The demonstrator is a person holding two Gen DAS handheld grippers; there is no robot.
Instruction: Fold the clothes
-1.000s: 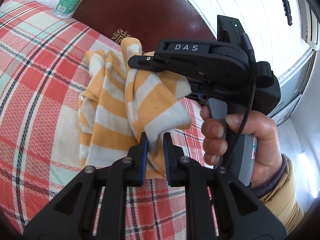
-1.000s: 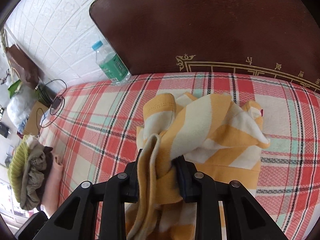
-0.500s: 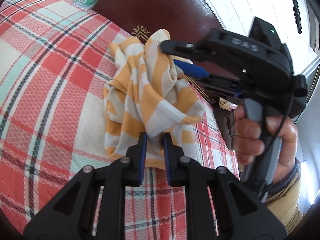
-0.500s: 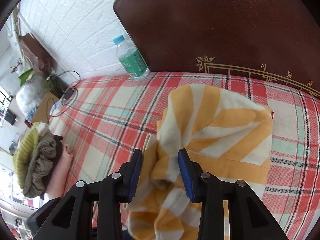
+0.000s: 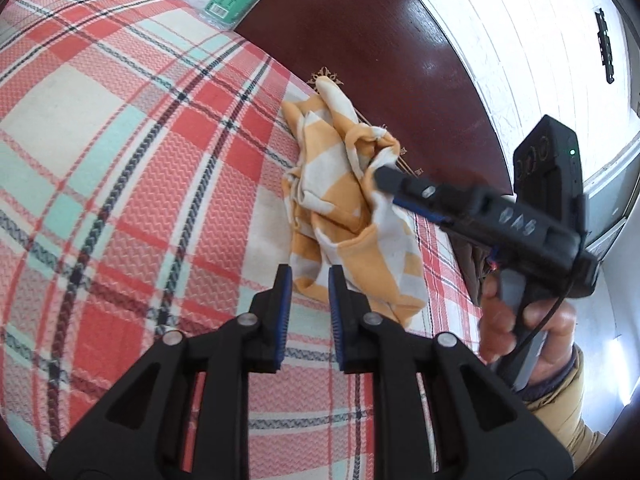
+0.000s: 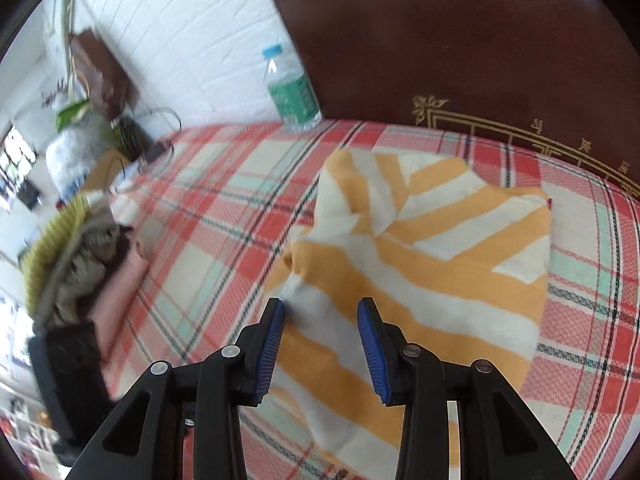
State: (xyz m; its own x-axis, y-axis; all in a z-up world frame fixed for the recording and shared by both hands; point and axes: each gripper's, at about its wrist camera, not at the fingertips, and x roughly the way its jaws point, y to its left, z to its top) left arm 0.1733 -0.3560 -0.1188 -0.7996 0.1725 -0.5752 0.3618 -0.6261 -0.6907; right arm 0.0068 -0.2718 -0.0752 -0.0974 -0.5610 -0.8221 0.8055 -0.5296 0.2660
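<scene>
An orange-and-white striped garment (image 5: 340,216) lies bunched on the plaid bedspread (image 5: 120,168) near the headboard. My left gripper (image 5: 306,280) has a narrow gap between its jaws, with the garment's near edge just beyond the tips; it looks empty. My right gripper (image 6: 320,316) is open and hovers over the garment (image 6: 432,256), nothing between its fingers. In the left wrist view the right gripper's fingertip (image 5: 384,174) touches the top of the bunched cloth.
A dark wooden headboard (image 6: 460,40) runs behind the bed. A water bottle (image 6: 290,88) stands by it. A pile of other clothes (image 6: 76,256) lies at the bed's left edge. A white brick wall (image 6: 180,20) is behind.
Both grippers have let go of the garment: the right one opened and backed off, the left one pulled back. The garment dropped onto the bed.
</scene>
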